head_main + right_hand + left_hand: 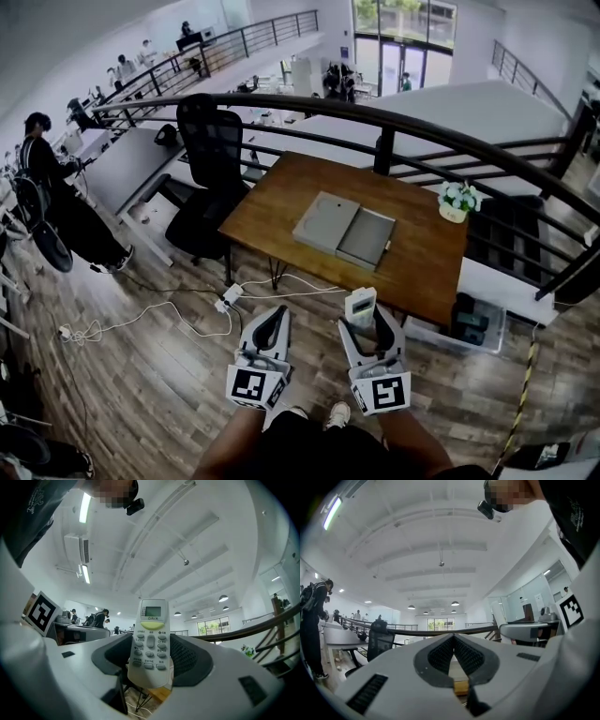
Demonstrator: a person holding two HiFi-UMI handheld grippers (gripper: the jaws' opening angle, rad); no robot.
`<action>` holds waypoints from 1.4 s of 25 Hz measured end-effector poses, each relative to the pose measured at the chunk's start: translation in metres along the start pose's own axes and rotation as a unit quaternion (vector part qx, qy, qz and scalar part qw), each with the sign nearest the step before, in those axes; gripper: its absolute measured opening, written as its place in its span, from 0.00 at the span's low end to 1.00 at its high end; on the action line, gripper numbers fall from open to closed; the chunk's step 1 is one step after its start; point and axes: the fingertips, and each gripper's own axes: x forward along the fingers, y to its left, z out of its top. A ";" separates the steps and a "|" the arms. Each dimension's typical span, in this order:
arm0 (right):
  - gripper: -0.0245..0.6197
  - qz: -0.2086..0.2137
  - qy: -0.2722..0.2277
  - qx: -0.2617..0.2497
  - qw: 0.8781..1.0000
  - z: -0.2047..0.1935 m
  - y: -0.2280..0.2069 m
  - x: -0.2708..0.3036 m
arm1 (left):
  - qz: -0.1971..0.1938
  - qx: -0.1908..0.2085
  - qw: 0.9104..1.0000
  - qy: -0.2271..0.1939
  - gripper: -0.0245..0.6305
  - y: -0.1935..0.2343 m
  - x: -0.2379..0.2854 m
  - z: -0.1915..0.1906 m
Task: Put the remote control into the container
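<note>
A white remote control (150, 641) with a small screen and a yellow-green button stands upright between the jaws of my right gripper (151, 660), which is shut on it. In the head view the remote control (361, 307) sticks up from the right gripper (367, 323), held short of the wooden table's near edge. The grey container (344, 230) lies open and flat on the middle of the table (281, 202). My left gripper (272, 328) hangs beside the right one with its jaws together and nothing in them; its tips (453, 637) meet in the left gripper view.
A pot of white flowers (457, 201) stands at the table's right side. A black office chair (208, 159) sits at the table's left end. White cables and a power strip (230, 297) lie on the wood floor. A curved black railing (394, 117) runs behind the table. People stand far left.
</note>
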 end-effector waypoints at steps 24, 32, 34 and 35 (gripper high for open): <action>0.45 -0.049 0.018 -0.006 0.999 -0.035 -0.033 0.186 | -0.068 -0.019 0.997 0.001 0.05 0.130 0.165 -0.021; 0.45 -0.096 0.018 0.009 0.995 -0.043 -0.049 0.229 | -0.104 -0.023 0.994 0.006 0.05 0.161 0.197 -0.033; 0.45 -0.111 0.015 0.029 0.993 -0.046 -0.059 0.236 | -0.112 -0.024 0.993 0.003 0.05 0.166 0.208 -0.034; 0.45 -0.118 0.015 0.032 0.992 -0.048 -0.064 0.239 | -0.115 -0.025 0.993 0.002 0.05 0.168 0.214 -0.034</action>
